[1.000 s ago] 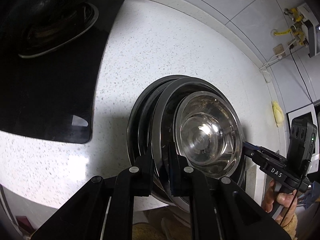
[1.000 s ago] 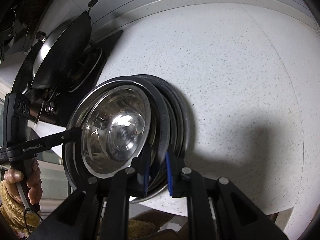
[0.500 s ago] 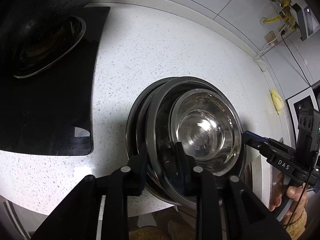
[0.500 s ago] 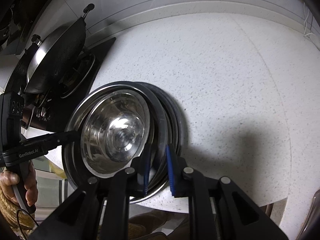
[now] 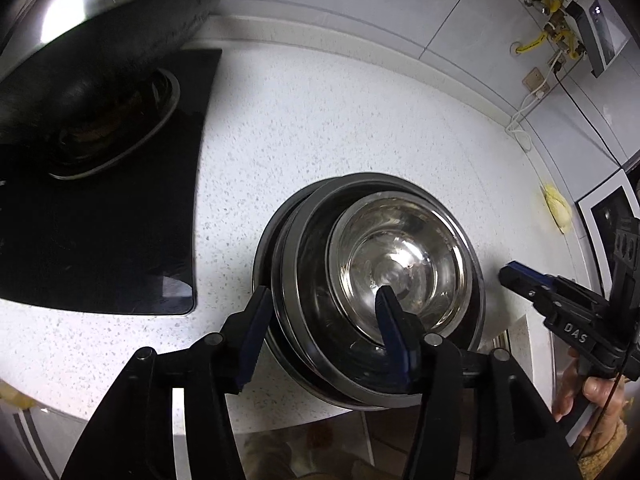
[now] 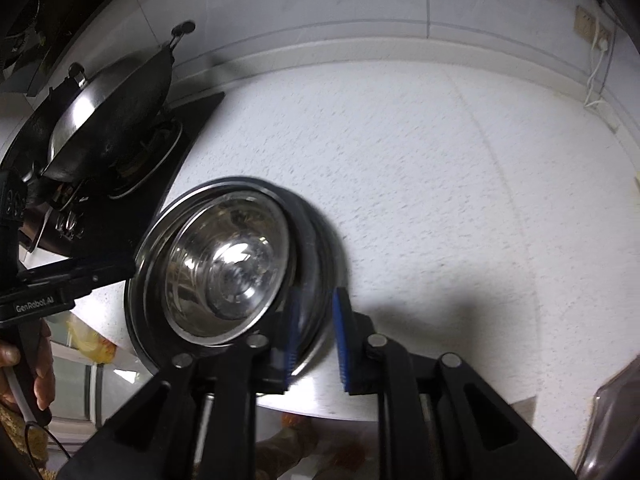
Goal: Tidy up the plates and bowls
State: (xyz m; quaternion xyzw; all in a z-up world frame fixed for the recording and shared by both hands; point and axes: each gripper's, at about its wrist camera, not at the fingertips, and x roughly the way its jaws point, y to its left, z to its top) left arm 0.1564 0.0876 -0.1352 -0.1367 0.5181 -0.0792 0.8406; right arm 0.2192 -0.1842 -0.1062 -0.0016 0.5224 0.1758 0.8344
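Observation:
A stack of steel plates (image 5: 296,276) with a shiny steel bowl (image 5: 400,264) nested on top rests on the white speckled counter near its front edge. It also shows in the right wrist view (image 6: 228,264). My left gripper (image 5: 320,312) is open, its jaws straddling the stack's near left rim. My right gripper (image 6: 316,320) is open, its jaws a small way apart at the stack's right rim; it also shows at the stack's right in the left wrist view (image 5: 516,276).
A black hob (image 5: 100,240) with a wok (image 6: 108,120) lies left of the stack. The counter (image 6: 440,200) stretches right to a tiled wall with sockets and cables (image 5: 536,80). The counter's front edge runs just below the stack.
Both grippers have opened and let go of the stack's rims. The stack has settled on the counter. The right gripper has drawn back from the rim.

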